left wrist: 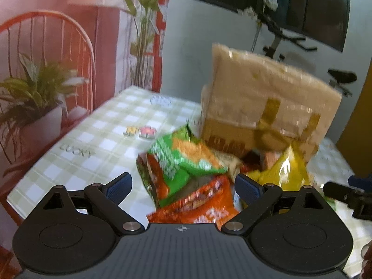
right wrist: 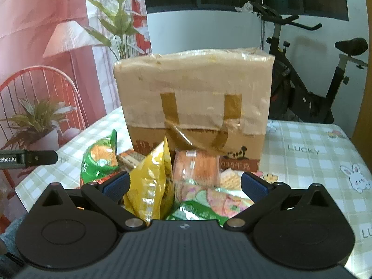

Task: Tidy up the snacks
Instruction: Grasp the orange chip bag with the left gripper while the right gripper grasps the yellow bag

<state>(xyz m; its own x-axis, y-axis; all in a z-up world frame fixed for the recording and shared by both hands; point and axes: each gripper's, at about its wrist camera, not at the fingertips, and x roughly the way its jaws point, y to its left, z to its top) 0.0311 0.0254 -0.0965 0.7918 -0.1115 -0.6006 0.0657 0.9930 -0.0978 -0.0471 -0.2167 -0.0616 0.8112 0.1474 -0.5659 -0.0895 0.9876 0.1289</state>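
Observation:
A pile of snack packets lies on the checked tablecloth in front of a taped cardboard box (left wrist: 267,100) (right wrist: 195,102). In the left wrist view my left gripper (left wrist: 183,187) is open over a green packet (left wrist: 176,162) and an orange packet (left wrist: 197,207), with a yellow bag (left wrist: 283,169) to the right. In the right wrist view my right gripper (right wrist: 184,183) is open around the upright yellow bag (right wrist: 151,186) and a pink-and-green packet (right wrist: 209,202). An orange-wrapped snack (right wrist: 197,167) leans on the box. A green packet (right wrist: 100,160) lies at the left.
The table (left wrist: 81,148) (right wrist: 313,162) has a green-checked cloth printed with "LUCKY". A wall mural with a red chair and plants (left wrist: 41,88) runs along its left edge. An exercise bike (right wrist: 309,74) stands behind. The other gripper's tip (right wrist: 30,158) (left wrist: 348,195) shows in each view.

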